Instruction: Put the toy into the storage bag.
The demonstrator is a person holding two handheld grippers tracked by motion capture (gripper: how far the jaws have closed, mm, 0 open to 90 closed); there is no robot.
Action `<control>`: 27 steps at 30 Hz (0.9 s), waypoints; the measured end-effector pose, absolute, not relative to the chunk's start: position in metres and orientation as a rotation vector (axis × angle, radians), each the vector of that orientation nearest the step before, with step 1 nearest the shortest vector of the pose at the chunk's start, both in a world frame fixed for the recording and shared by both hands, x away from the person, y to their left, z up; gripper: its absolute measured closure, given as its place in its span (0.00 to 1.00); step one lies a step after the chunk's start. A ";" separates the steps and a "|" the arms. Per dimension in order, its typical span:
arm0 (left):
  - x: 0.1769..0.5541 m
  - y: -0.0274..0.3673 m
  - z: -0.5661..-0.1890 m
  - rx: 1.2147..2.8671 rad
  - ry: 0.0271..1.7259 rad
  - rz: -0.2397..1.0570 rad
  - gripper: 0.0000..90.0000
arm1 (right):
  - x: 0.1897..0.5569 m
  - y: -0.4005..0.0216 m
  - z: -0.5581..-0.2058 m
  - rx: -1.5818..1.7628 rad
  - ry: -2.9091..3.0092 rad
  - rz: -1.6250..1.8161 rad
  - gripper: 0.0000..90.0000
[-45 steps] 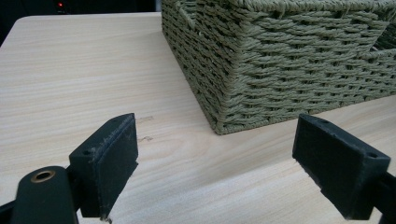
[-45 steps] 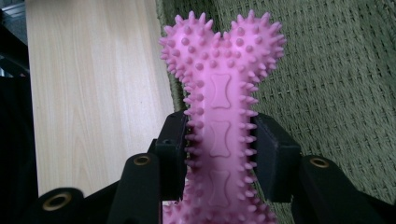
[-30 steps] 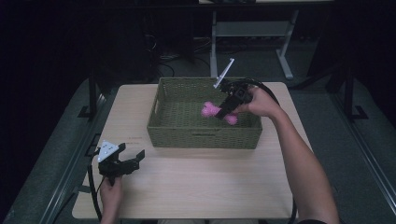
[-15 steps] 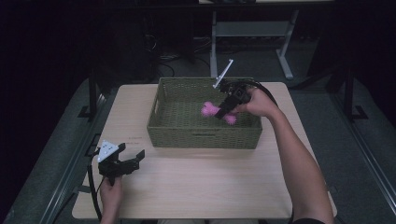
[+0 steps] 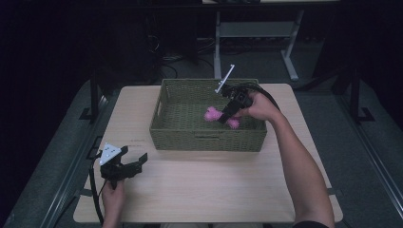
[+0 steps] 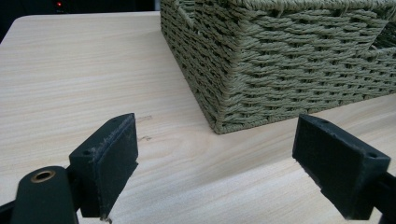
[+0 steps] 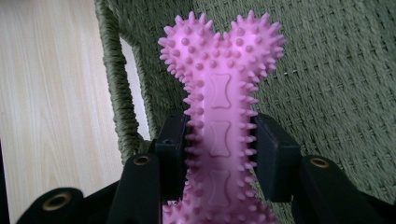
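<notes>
A pink spiky bone-shaped toy [image 7: 219, 93] is clamped at its shaft between the two black jaws of my right gripper [image 7: 220, 154]. In the high view the right gripper [image 5: 227, 114] holds the pink bone toy [image 5: 212, 114] over the inside of the green woven basket [image 5: 207, 141], toward its right half. My left gripper [image 5: 135, 160] rests at the table's front left, open, with nothing between its pads [image 6: 114, 161]. It faces the basket's [image 6: 289, 70] near corner from a short distance.
The basket sits at the middle back of the light wooden table [image 5: 204, 190]. A grey plate [image 5: 110, 154] tops the left gripper and a cable trails off the table's left edge. Dark floor and a metal table frame [image 5: 256, 31] lie beyond.
The right gripper with the pink toy has shifted slightly inside the basket. The left gripper has not moved.
</notes>
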State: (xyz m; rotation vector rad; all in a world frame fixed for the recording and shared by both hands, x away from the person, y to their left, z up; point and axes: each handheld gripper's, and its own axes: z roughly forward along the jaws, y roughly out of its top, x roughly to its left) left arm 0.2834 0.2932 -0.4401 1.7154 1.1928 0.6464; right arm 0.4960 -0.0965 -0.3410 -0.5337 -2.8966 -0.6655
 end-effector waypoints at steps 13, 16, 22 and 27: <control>0.283 0.294 -0.440 1.714 1.194 0.643 0.15 | 0.499 -0.095 -0.346 -0.538 -2.886 -0.667 0.64; 0.283 0.294 -0.440 1.719 1.193 0.643 0.15 | 0.499 -0.094 -0.348 -0.541 -2.881 -0.662 0.64; 0.283 0.294 -0.440 1.717 1.193 0.642 0.15 | 0.499 -0.095 -0.356 -0.550 -2.872 -0.653 0.64; 0.283 0.294 -0.440 1.718 1.193 0.639 0.15 | 0.499 -0.096 -0.362 -0.560 -2.869 -0.636 0.64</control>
